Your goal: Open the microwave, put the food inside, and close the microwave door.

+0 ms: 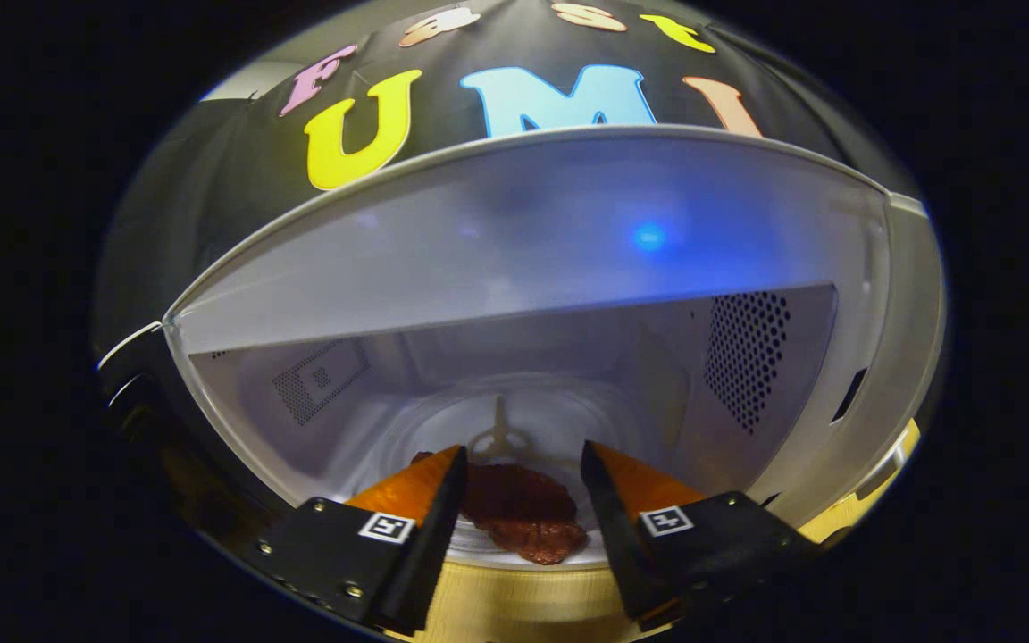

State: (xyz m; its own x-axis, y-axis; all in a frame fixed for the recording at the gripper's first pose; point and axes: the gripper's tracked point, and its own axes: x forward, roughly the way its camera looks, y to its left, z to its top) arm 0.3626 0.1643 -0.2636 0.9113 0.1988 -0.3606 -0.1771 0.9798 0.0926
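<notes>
We have the gripper at the mouth of the open microwave, its fingers spread apart and pressing on nothing. The food, a flat dark reddish-brown piece, lies between them on the glass turntable, close to its front edge. We judge it light, soft and floppy, perhaps a little slick, so if it needs shifting we would pinch it gently across its thicker middle rather than a thin rim. With it already inside, the door looks to be what remains

Black cloth wall behind; pale wooden tabletop below.
</notes>
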